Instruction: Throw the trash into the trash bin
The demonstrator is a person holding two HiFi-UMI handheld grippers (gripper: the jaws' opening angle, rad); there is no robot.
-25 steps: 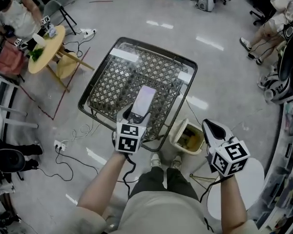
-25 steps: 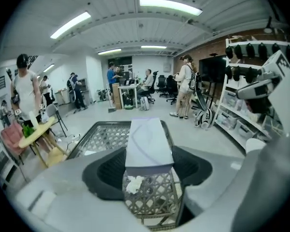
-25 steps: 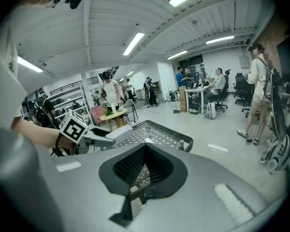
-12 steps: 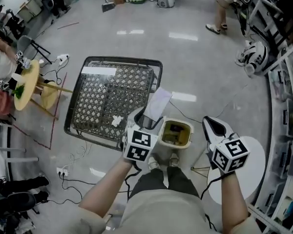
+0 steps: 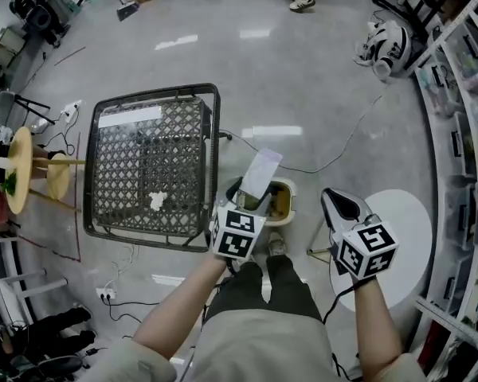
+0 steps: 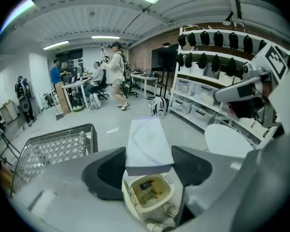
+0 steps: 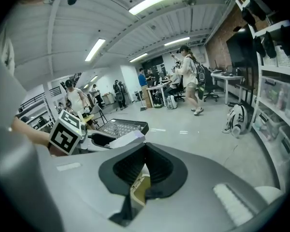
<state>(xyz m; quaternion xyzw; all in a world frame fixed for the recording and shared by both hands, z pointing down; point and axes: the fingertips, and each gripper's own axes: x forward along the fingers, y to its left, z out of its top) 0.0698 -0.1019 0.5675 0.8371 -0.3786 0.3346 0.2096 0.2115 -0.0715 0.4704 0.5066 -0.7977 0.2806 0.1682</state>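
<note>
My left gripper [image 5: 252, 199] is shut on a flat pale lilac box [image 5: 260, 173], which sticks out forward past the jaws. In the left gripper view the box [image 6: 147, 141] is clamped between the two black pads, right above the open cream trash bin [image 6: 147, 195]. The bin [image 5: 287, 203] stands on the floor just ahead of my feet, with some scraps inside; the box and gripper hide its left part. My right gripper [image 5: 338, 205] hangs shut and empty to the right of the bin. Through the slit below its closed jaws [image 7: 144, 170] a strip of the bin [image 7: 138, 190] shows.
A black wire-mesh table [image 5: 119, 213] stands left of the bin, with a white crumpled scrap [image 5: 154, 201] on it. A round white table [image 5: 402, 237] is at my right, with shelving [image 5: 462, 94] behind. A cable [image 5: 342, 146] runs over the floor. People stand far off.
My left gripper has carried the box off the mesh table to the right, to above the bin. The right gripper moved along, still shut. The view swung right.
</note>
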